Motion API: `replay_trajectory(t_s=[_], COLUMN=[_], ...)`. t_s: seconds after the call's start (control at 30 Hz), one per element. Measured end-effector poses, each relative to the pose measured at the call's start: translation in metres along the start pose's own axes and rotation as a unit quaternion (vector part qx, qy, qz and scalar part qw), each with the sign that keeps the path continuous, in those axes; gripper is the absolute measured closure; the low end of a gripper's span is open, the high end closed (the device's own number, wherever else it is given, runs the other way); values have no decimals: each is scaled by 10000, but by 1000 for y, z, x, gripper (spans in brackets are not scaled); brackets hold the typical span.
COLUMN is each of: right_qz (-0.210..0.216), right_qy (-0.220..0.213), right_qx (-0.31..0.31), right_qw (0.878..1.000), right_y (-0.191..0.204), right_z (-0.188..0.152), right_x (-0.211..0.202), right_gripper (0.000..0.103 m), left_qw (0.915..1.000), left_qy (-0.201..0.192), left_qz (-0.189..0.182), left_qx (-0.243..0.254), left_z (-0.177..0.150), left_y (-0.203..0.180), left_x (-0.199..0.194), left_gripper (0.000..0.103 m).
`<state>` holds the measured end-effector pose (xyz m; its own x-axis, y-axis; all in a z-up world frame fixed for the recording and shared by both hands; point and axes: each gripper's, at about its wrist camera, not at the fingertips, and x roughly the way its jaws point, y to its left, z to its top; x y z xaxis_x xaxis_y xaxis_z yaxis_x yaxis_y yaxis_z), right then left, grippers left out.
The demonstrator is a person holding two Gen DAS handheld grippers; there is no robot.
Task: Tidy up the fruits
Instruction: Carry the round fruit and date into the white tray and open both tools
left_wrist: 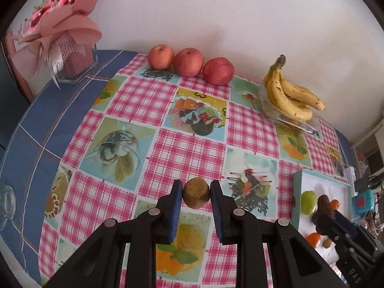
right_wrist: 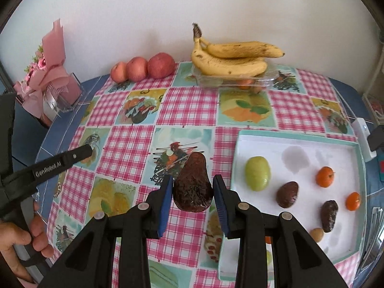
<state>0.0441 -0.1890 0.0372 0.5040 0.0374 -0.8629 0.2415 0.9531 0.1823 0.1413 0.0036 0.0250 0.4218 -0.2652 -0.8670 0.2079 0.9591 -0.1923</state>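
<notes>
Item: my left gripper [left_wrist: 196, 196], jaws pinched tight on a small brown kiwi [left_wrist: 196, 196], above the cloth.

Item: my right gripper [right_wrist: 193, 190], narrowly closed on a dark avocado [right_wrist: 193, 183]; white tray [right_wrist: 240, 144] at three o'clock.

Risk: I judge either rounded fruit may squirt out, gripped near the pad tips.

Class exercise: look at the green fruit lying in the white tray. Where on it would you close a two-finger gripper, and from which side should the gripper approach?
Grip the green fruit across its narrower middle, coming down from above. It is an oval lying flat on the white tray, long axis running toward the wall, so its left and right flanks probably offer the shortest span. Bare tray on both sides leaves finger room; the nearest dark fruit sits clear.
</notes>
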Motion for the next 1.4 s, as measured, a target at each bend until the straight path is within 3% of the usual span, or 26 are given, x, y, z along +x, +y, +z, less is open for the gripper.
replay_trajectory(t_s=[0.4, 0.7, 0.93, 1.1, 1.4], right_qz=[-40, -467, -695, -775, -795], right_qy=[-319, -454, -582, -664, -733], right_qx=[426, 1241, 1727, 1875, 1927], right_qw=[9986, 9901, 9808, 9769, 9753], right_y=[-49, -132, -182, -198, -207], right_z=[-8, -15, -26, -30, -31], right_x=[-34, -46, -60, -68, -64], right_gripper=[68, 67, 68, 67, 67], left_qw=[9989, 9943, 9861, 9795, 9742], left_qy=[-164, -1, 187, 316, 466], left_qz=[-94, -504, -851, -1072, -1123], left_qx=[432, 943, 1417, 1674, 1903], left_z=[-16, -31, -47, -58, -73], left_y=[-56, -114, -163, -188, -210], left_x=[-18, -14, -12, -9, 7], left_gripper=[78, 78, 78, 78, 78])
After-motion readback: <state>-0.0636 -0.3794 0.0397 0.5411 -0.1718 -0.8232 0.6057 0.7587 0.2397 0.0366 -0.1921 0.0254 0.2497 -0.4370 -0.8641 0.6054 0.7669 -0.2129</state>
